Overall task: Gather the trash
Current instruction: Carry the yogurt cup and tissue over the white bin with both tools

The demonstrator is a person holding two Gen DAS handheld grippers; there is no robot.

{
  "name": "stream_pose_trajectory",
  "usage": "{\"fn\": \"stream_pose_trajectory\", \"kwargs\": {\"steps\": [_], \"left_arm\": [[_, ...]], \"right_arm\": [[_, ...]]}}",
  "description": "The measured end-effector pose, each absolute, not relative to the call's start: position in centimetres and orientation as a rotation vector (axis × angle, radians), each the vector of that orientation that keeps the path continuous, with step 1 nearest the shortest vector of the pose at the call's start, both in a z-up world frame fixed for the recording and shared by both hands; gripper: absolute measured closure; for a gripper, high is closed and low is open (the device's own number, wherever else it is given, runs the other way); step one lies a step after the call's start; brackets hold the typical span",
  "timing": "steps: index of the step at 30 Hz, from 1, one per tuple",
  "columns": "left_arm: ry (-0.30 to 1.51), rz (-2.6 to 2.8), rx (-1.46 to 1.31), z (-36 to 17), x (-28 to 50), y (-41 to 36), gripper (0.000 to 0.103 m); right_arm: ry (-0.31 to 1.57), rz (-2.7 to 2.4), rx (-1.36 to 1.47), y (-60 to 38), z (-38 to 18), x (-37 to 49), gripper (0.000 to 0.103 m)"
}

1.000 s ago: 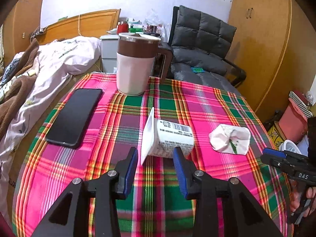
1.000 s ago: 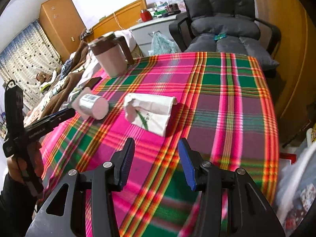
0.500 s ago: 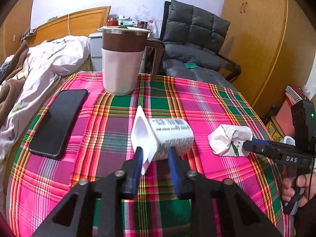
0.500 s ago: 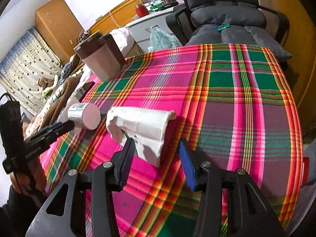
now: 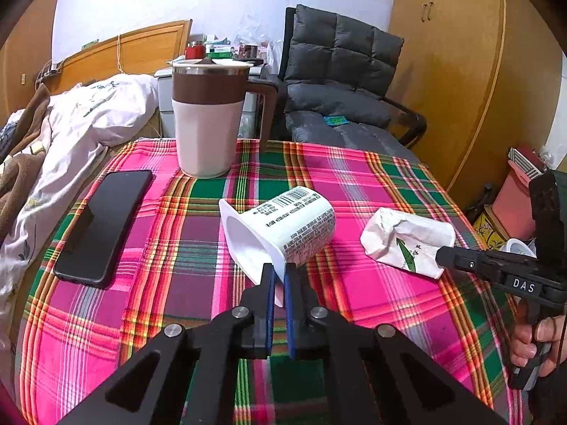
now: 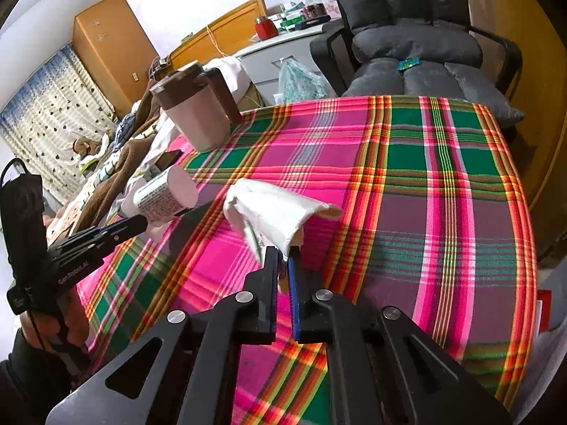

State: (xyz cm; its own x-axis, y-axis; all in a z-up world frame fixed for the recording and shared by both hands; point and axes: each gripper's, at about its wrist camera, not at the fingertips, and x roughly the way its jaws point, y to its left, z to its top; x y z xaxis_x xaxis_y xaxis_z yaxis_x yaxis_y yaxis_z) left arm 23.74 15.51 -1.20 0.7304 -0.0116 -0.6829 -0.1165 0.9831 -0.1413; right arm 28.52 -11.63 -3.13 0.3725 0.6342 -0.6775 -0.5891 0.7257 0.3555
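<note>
A white plastic yogurt cup [image 5: 283, 226] with a barcode label is held tilted above the plaid tablecloth [image 5: 149, 283]. My left gripper [image 5: 278, 271] is shut on its rim. The cup also shows in the right wrist view [image 6: 164, 194], at the tip of the left gripper [image 6: 136, 225]. A crumpled white paper wrapper [image 6: 276, 212] with a green leaf print is lifted a little off the cloth. My right gripper [image 6: 282, 253] is shut on its near edge. In the left wrist view the wrapper [image 5: 407, 241] sits at the tip of the right gripper [image 5: 443, 256].
A brown and pink lidded mug [image 5: 209, 120] stands at the table's far side. A black phone [image 5: 102, 223] lies at the left. A grey padded chair [image 5: 340, 92] is behind the table, a bed [image 5: 71, 124] to the left, a wooden wardrobe [image 5: 453, 71] to the right.
Both grippers moved forward and closed from open: the left onto the cup's rim, the right onto the paper wrapper. Both items now sit slightly lifted and tilted.
</note>
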Motion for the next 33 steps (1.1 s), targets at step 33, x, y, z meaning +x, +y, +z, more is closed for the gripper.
{"fn": "stream_pose_trajectory", "kwargs": {"steps": [33], "left_arm": [[0.712, -0.09, -0.183, 3.6, 16.3, 2.1, 0.098]], "right_arm": [[0.727, 0.666, 0.135, -19.4, 1.3, 20.7, 0.098]]}}
